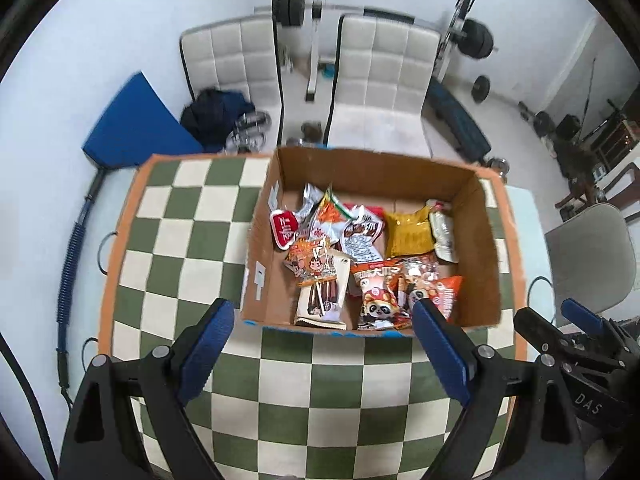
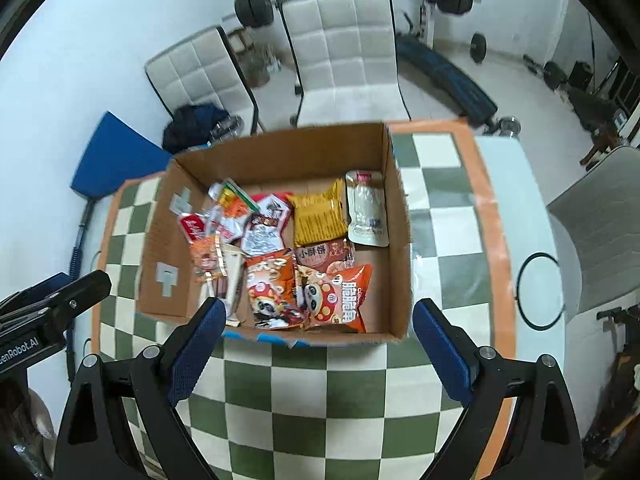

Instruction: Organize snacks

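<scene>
An open cardboard box point(image 1: 272, 280) point(image 2: 400, 240) stands on a green-and-cream checked table point(image 1: 320, 384) point(image 2: 312, 400). Several snack packets lie in it: a yellow packet point(image 1: 406, 230) point(image 2: 318, 216), a white pouch point(image 1: 444, 232) point(image 2: 366, 212), an orange panda bag point(image 1: 376, 292) point(image 2: 340, 296), a red packet point(image 1: 285, 229). My left gripper point(image 1: 324, 316) hangs open above the box's near edge, nothing between its fingers. My right gripper point(image 2: 316, 316) is open too and holds nothing; it also shows at the right edge of the left wrist view point(image 1: 552, 320).
Two white padded chairs point(image 1: 384, 80) point(image 2: 344, 52) stand behind the table. Barbell weights point(image 1: 288, 6), a blue bench point(image 1: 456, 120), a blue mat point(image 1: 136, 124) and a dark bag point(image 1: 216, 116) are on the floor. A grey chair point(image 2: 600, 208) is at the right.
</scene>
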`<state>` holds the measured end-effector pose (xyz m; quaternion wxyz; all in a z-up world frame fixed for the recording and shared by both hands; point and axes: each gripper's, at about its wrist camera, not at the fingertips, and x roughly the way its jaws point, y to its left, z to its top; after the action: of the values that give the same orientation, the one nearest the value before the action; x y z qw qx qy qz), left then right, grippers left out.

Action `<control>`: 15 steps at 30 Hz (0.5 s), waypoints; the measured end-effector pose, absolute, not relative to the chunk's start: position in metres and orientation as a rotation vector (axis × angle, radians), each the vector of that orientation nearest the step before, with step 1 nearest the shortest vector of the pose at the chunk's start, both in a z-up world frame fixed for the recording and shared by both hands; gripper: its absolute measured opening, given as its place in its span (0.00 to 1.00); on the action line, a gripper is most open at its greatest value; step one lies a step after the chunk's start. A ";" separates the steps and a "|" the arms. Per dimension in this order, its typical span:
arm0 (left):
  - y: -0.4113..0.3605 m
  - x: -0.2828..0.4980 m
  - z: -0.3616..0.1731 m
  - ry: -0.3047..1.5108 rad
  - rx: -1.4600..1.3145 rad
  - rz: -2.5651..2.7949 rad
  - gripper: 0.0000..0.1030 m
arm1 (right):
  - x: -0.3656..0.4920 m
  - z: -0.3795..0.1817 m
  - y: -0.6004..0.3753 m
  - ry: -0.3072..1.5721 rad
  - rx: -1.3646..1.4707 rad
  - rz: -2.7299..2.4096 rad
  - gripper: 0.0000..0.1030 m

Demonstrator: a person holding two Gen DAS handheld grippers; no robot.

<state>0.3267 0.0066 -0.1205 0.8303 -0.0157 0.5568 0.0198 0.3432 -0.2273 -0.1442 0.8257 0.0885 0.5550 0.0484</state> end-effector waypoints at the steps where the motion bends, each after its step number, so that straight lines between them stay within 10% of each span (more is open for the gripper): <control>1: 0.007 0.320 -0.114 1.166 -0.031 0.040 0.89 | 0.333 -0.134 -0.227 1.160 0.183 0.103 0.94; 15: 0.011 0.220 -0.045 1.025 0.014 0.039 0.89 | 0.209 -0.036 -0.219 0.987 0.164 0.100 0.94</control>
<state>0.2201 0.0109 -0.0448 0.8714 0.0067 0.4902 0.0189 0.2090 -0.2188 -0.0357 0.8763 0.0784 0.4729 0.0477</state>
